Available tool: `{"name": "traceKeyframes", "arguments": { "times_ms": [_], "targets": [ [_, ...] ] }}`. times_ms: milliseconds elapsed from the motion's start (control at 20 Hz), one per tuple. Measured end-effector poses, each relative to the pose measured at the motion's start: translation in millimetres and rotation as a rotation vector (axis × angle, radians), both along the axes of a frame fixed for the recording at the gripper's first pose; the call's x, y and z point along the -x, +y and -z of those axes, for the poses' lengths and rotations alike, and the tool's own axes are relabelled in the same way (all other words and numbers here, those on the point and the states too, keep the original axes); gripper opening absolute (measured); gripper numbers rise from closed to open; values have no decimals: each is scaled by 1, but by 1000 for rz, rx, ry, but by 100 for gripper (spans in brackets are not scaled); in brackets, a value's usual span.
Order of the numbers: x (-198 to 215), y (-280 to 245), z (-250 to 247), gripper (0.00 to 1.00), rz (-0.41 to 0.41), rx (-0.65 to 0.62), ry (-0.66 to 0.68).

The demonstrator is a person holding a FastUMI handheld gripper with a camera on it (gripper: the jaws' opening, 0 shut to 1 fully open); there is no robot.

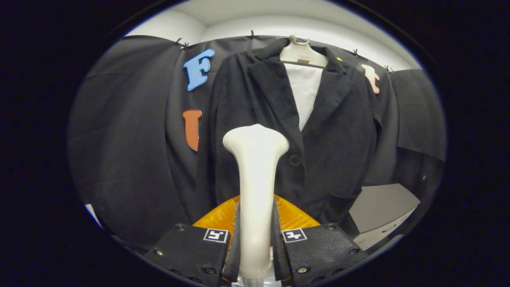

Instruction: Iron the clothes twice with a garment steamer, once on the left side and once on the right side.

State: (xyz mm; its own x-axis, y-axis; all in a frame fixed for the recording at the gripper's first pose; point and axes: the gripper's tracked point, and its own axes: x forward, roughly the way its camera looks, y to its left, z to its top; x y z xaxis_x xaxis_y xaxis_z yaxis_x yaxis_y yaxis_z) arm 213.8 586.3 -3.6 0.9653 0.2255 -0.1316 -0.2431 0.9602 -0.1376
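Cream-white and smooth, the plastic garment steamer (pixel 255 187) stands upright between the jaws of the black two-finger gripper (pixel 255 247), its slim handle clamped from both sides by the dark finger pads (pixel 235 243), which press on it with no gap showing. Its flared head rises well above the fingers and points toward the black woollen blazer (pixel 334 135) hanging just beyond them (whether the head touches the cloth cannot be told). The steamer's head sits over the jacket's left-hand front panel as seen along the fingers, just beside the dark round button (pixel 295 160) at the closure. The blazer hangs on a pale cream plastic hanger (pixel 301 54), with a white garment (pixel 305 93) showing between its lapels. An orange ribbed part (pixel 293 215) of the gripper fans out behind the fingers. Black cloth (pixel 131 131) drapes the booth's wall behind the jacket, under a white ceiling (pixel 255 22). Beyond the blazer's lower hem lies a pale grey surface (pixel 378 207).
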Motion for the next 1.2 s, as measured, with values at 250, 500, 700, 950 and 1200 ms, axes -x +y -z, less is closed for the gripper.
{"name": "traceKeyframes", "arguments": {
  "times_ms": [250, 500, 700, 950, 1200],
  "targets": [
    [-2, -9, 31, 36, 3, 16, 66],
    [-2, -14, 64, 36, 0, 27, 137],
    [-3, -18, 88, 36, -3, 38, 192],
    [-5, -18, 109, 36, -5, 46, 223],
    [-3, -21, 140, 36, -10, 67, 269]
  ]
}}
